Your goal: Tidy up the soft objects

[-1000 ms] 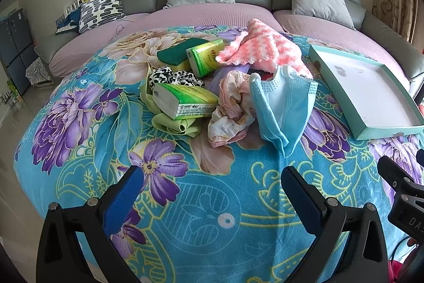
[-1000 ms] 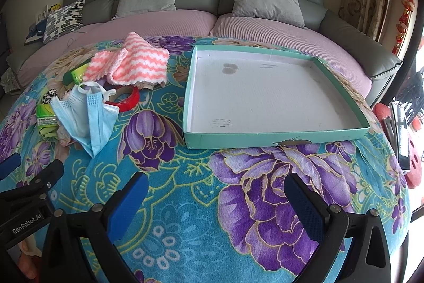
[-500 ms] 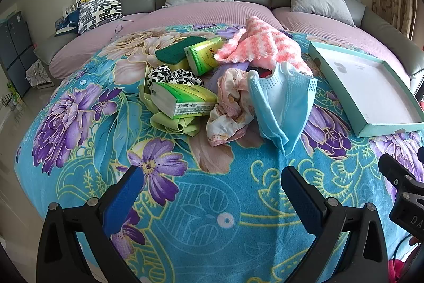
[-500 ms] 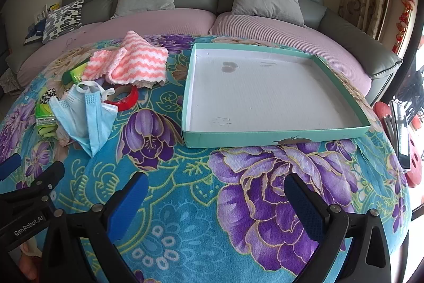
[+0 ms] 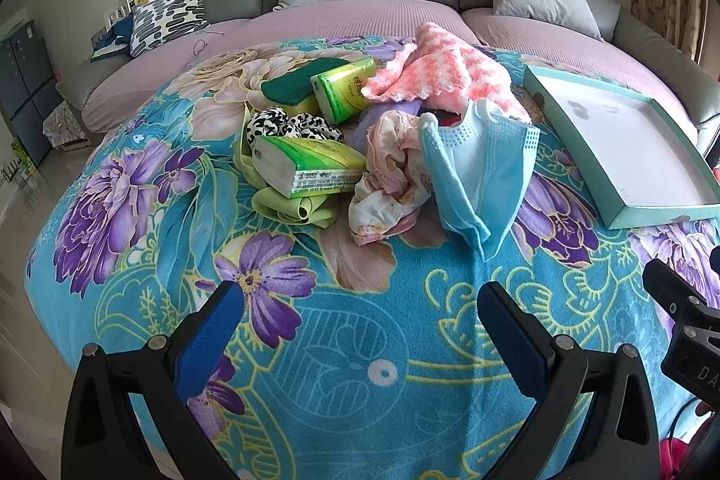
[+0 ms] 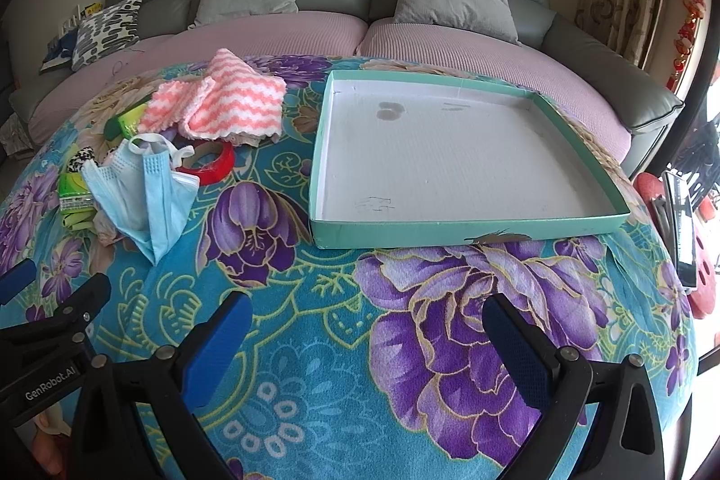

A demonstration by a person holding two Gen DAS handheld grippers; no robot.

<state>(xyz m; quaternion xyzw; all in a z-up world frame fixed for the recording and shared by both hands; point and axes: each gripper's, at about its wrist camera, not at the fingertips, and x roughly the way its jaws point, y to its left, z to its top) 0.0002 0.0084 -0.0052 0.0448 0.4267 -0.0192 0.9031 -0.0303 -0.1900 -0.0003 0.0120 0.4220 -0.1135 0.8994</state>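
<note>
Both grippers' fingers are standing wide apart, gripping nothing. The left gripper (image 5: 360, 327) is facing the pile; the face mask (image 5: 477, 174) is lying just above centre, nearer it than the right gripper (image 6: 366, 340), which is facing the empty tray (image 6: 450, 230).

Pink-white zigzag cloth (image 6: 234, 102), light-blue mask (image 5: 477, 169), teal-rimmed white tray (image 6: 468, 230).

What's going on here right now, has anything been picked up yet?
Nothing is held yet. A person holds both grippers above the floral blanket, jaws wide apart: the left gripper faces the pile, where a blue face mask, pink knitted cloth and tissue packs lie heaped. The right gripper faces the teal tray, which has nothing in it.
</note>
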